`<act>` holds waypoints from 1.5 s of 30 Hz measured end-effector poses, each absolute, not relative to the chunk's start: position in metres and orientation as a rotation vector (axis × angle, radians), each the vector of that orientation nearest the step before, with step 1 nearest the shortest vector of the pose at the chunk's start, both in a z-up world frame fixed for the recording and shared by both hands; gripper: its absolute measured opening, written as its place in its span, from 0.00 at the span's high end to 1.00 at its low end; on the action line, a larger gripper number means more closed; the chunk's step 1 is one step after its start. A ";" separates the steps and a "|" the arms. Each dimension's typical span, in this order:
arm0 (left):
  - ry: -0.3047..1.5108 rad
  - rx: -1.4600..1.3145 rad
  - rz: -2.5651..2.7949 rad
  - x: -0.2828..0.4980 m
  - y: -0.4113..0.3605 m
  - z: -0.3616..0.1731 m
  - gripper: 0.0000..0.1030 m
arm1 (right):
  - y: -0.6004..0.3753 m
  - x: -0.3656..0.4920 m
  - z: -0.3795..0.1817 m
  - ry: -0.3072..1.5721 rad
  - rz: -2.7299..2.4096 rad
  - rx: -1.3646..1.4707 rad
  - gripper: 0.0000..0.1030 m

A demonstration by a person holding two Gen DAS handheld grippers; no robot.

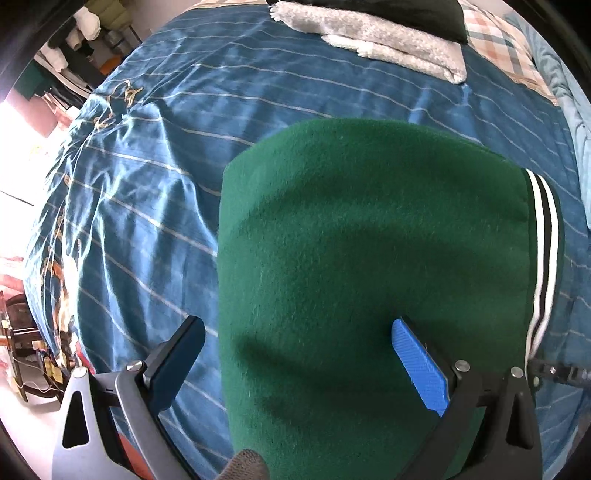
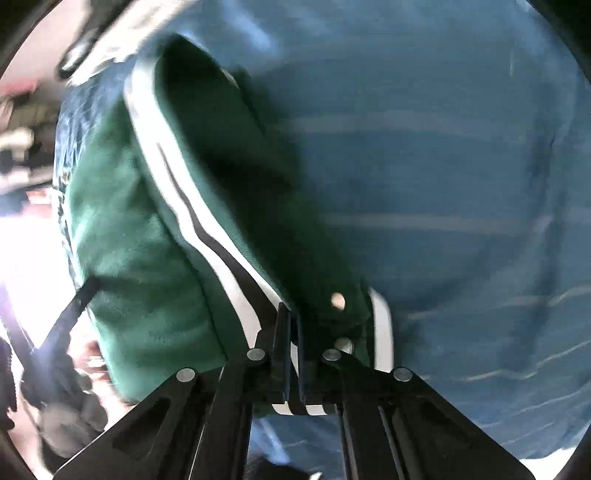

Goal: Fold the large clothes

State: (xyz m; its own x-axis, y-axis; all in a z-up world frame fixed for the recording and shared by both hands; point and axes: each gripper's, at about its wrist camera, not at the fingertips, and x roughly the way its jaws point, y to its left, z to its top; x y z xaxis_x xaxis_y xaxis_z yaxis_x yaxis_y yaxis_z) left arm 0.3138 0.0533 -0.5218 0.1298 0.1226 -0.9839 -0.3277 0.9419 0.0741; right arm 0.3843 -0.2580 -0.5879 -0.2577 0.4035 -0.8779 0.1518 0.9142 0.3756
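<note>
A green fleece garment point(image 1: 354, 258) with a black-and-white striped band point(image 1: 545, 251) lies folded on the blue striped bedspread point(image 1: 177, 155). My left gripper point(image 1: 299, 354) is open just above it, one finger off its left edge, the blue-padded finger point(image 1: 417, 365) over the cloth. In the blurred right wrist view, my right gripper point(image 2: 293, 354) is shut on the garment's striped band point(image 2: 229, 266), with green cloth point(image 2: 140, 266) hanging to the left and the bedspread point(image 2: 443, 184) behind.
A grey fluffy towel point(image 1: 376, 40), a dark cushion point(image 1: 406, 14) and a plaid pillow point(image 1: 502, 48) lie at the far end of the bed. The bed's left edge drops to a floor with furniture point(image 1: 22, 339). The right gripper's tip point(image 1: 557, 373) shows at right.
</note>
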 end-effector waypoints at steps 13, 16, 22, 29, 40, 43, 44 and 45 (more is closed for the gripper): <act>1.461 -0.250 0.469 0.227 0.067 -0.507 0.00 | -0.321 0.327 -0.582 1.892 0.136 0.854 0.49; 1.464 -0.237 0.459 0.226 0.062 -0.508 0.00 | -0.331 0.316 -0.578 1.788 0.106 0.873 0.49; 1.478 -0.202 0.425 0.240 0.056 -0.515 0.00 | -0.342 0.328 -0.574 1.592 0.193 0.725 0.29; 1.515 -0.101 0.375 0.254 0.045 -0.525 0.00 | -0.305 0.331 -0.617 1.610 0.442 0.779 0.62; 1.563 -0.194 0.324 0.264 0.052 -0.537 0.00 | -0.350 0.300 -0.697 1.621 0.478 1.545 0.50; 1.539 -0.126 0.331 0.267 0.045 -0.528 0.00 | -0.362 0.325 -0.644 1.659 0.398 1.137 0.35; 1.529 -0.125 0.329 0.267 0.045 -0.525 0.00 | -0.365 0.335 -0.620 1.641 0.362 0.990 0.35; 1.514 -0.130 0.325 0.268 0.044 -0.521 0.00 | -0.365 0.342 -0.606 1.620 0.338 0.904 0.35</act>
